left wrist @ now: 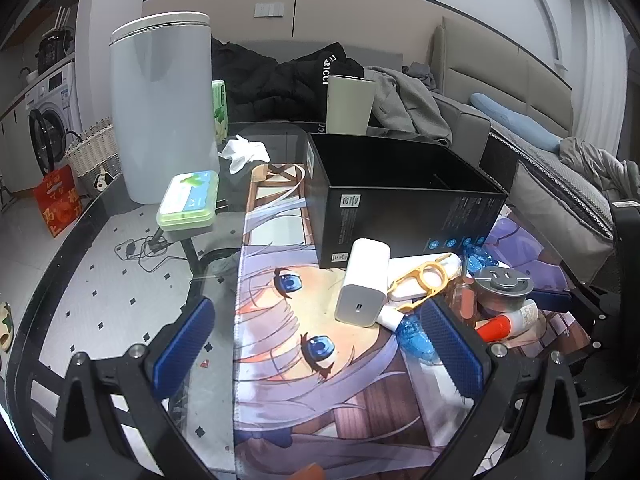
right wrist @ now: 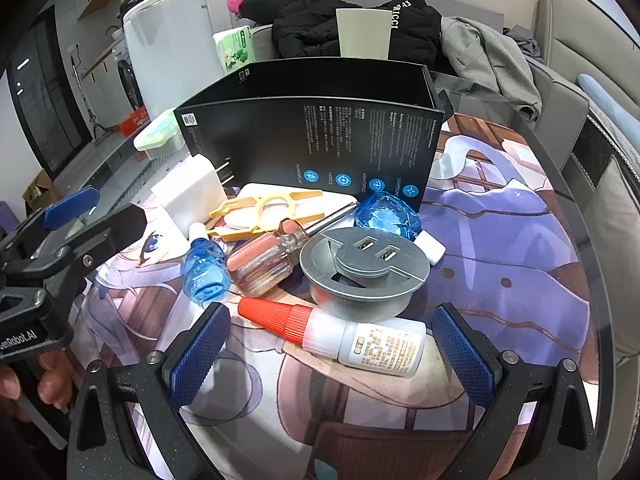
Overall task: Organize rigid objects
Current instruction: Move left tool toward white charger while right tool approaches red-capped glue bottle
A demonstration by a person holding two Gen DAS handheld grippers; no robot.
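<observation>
Right wrist view: the right gripper (right wrist: 324, 346) has its blue-padded fingers (right wrist: 198, 350) spread wide and holding nothing. Between them lies a white glue bottle (right wrist: 360, 338) with a red nozzle pointing toward 10 o'clock; its yellow label print is too small to read. Just beyond, toward 12 o'clock, sits a round grey socket unit (right wrist: 364, 274) with two USB ports. At 11 o'clock a screwdriver (right wrist: 272, 258) with a clear amber handle leans against it, beside a blue faceted bottle (right wrist: 204, 274). A second blue bottle (right wrist: 390, 216) lies at 1 o'clock. Behind them are a yellow plastic tool (right wrist: 268, 210) and a white charger (right wrist: 188, 196) with metal prongs. All rest on an anime-print mat (right wrist: 500, 248) covering the glass surface (right wrist: 476, 94).

Farther back stands an open black box (right wrist: 308, 140); its labels read "POWERPLAY", "HERO" and "LIGHTSPEED". Beyond it a black garment (right wrist: 404, 24) shows the letters "RICCI".

At 9 o'clock the left gripper (right wrist: 76, 220) carries the words "enRobot.AI"; in the left wrist view its fingers (left wrist: 184, 346) are wide apart and empty.
</observation>
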